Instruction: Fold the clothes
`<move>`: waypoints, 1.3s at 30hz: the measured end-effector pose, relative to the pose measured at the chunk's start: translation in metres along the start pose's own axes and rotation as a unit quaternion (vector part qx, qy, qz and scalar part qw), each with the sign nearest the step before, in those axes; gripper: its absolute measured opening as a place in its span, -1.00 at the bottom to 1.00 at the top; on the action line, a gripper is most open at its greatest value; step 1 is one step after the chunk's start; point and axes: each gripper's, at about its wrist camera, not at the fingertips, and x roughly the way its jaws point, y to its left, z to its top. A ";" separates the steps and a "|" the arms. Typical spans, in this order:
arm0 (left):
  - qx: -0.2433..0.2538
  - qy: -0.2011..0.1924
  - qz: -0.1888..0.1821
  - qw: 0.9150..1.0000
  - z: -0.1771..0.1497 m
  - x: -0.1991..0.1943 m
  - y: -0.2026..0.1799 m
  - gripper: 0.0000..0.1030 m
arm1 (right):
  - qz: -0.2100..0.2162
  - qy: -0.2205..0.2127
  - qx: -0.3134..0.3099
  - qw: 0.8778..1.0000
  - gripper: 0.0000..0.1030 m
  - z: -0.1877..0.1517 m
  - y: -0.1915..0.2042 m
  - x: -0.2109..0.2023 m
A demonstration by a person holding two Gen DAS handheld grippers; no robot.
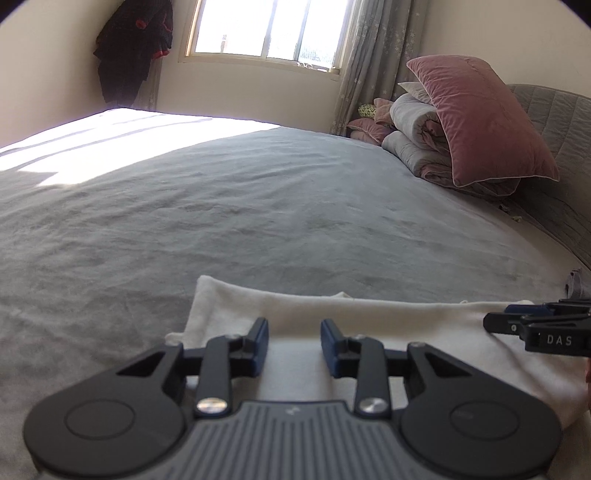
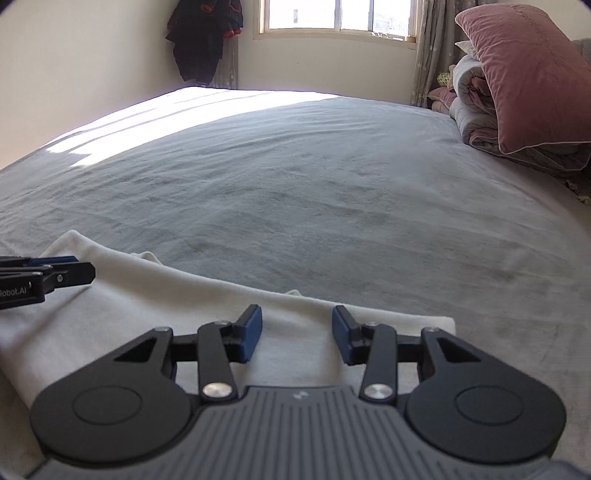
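While the soft cream-white folded garment (image 1: 369,325) lies on the grey-sheeted bed (image 1: 258,206), long axis crosswise, left gripper (image 1: 294,345) and right gripper (image 2: 297,334) hover side by side over its opposite ends, fingers partly open, empty, its far fold just ahead.

Grey bed (image 1: 258,206); pink pillow (image 1: 484,122) atop rolled quilt (image 1: 417,122); window (image 1: 269,29); dark hanging clothes (image 1: 133,48).

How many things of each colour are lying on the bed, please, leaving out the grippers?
White: 1, the garment
Pink: 1, the pillow
Grey and pink: 1, the quilt
Total: 3
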 end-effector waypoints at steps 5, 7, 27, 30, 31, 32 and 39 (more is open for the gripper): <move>0.025 -0.004 0.007 1.000 -0.008 -0.028 0.008 -0.19 | -0.013 -0.001 0.039 0.999 -0.16 -0.011 -0.032 -0.034; 0.040 -0.007 0.010 0.999 -0.010 -0.038 0.011 -0.07 | -0.007 -0.012 0.052 0.999 -0.12 -0.015 -0.035 -0.045; -0.234 0.081 -0.044 0.968 -0.004 -0.040 0.085 0.09 | 0.084 -0.051 -0.014 0.995 -0.12 -0.023 0.021 -0.054; -0.243 0.092 -0.042 0.965 -0.002 -0.032 0.086 0.09 | 0.094 -0.053 -0.015 0.994 -0.12 -0.021 0.027 -0.052; -0.241 0.094 -0.037 0.965 -0.001 -0.030 0.084 0.09 | 0.097 -0.054 -0.016 0.994 -0.12 -0.021 0.028 -0.052; -0.239 0.097 -0.031 0.966 0.000 -0.029 0.082 0.09 | 0.100 -0.055 -0.016 0.993 -0.12 -0.020 0.030 -0.051; -0.188 0.122 0.017 0.975 0.016 -0.020 0.063 0.10 | 0.113 -0.040 -0.016 0.993 -0.12 -0.024 0.039 -0.045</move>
